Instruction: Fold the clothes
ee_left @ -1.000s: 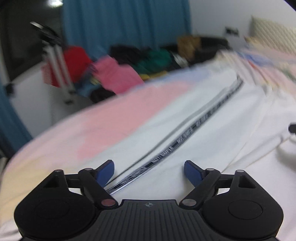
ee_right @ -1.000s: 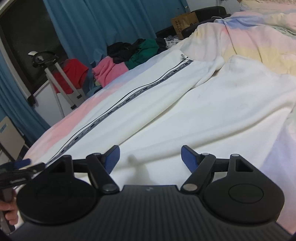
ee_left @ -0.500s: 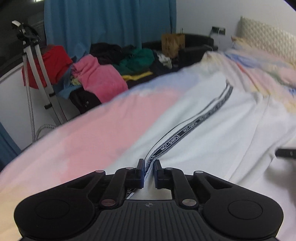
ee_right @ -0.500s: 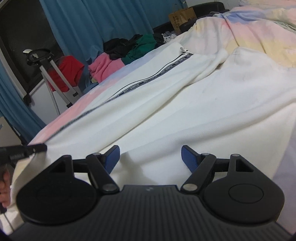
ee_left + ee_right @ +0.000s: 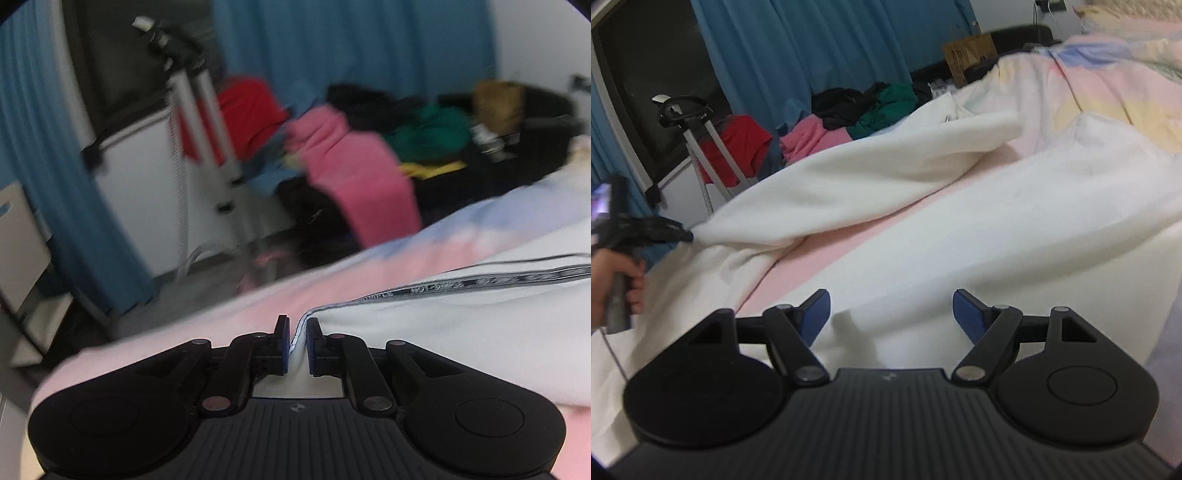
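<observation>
1. We hold the white garment (image 5: 923,192) spread across the bed (image 5: 1108,85), which serves as the flat folding surface.
2. We keep the left gripper (image 5: 296,341) clenched on the garment's edge, close to the printed black trim (image 5: 480,282). Gripping at the edge lets us carry one whole panel at once.
3. In the right wrist view, this grip lifts the cloth into a raised ridge above the pink sheet (image 5: 849,251), so the panel can pass over the rest of the garment without dragging.
4. We keep the right gripper (image 5: 891,312) released, jaws wide apart, hovering over the nearer white portion. We judge it is placed to pin or take that portion next.
5. The pile of coloured clothes (image 5: 849,114) lies beyond the bed, well apart from the work.
</observation>
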`<action>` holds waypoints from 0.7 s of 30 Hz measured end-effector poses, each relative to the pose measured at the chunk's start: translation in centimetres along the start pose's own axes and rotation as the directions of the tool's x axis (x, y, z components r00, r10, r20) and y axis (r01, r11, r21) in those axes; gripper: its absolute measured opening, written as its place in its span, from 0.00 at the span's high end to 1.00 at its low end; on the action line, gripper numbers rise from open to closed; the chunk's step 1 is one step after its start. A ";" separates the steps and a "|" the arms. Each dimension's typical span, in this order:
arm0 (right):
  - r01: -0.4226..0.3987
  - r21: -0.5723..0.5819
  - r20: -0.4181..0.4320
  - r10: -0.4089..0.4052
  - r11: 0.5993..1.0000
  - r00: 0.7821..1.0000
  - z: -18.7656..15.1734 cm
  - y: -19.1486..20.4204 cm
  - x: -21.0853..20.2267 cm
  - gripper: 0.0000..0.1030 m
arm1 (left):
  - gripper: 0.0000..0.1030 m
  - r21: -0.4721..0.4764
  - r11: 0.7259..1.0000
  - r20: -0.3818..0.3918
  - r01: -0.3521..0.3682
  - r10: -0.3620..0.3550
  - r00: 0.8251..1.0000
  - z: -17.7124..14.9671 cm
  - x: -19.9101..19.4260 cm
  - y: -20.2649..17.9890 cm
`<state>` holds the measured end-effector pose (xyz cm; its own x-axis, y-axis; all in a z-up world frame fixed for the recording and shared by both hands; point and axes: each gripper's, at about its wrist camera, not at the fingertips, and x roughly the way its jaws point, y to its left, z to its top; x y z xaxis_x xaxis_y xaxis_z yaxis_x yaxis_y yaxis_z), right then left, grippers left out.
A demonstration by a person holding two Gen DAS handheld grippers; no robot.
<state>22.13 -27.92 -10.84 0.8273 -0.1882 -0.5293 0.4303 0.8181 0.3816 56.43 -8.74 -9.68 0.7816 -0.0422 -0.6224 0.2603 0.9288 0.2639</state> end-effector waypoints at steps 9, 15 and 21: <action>-0.008 -0.020 0.023 0.008 1.000 1.000 0.0 0.0 0.7 0.26 | 0.39 -0.077 0.997 0.072 -0.001 0.006 0.997 -2.3 -5.7 -0.3; -0.015 -0.064 0.036 0.017 0.998 0.999 0.3 0.4 -0.2 0.26 | 0.30 -0.145 0.989 0.062 0.013 -0.004 0.998 -7.8 -18.8 -3.1; 0.000 -0.102 0.029 0.003 0.995 1.000 0.6 0.4 -1.2 0.27 | 0.22 -0.204 0.979 0.058 0.015 -0.004 0.998 -9.9 -34.0 -8.3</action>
<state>21.51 -27.73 -9.59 0.8389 -0.2015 -0.5056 0.3911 0.8692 0.3025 22.13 -11.39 1.98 0.8123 -0.0670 -0.5793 0.1515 0.9835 0.0987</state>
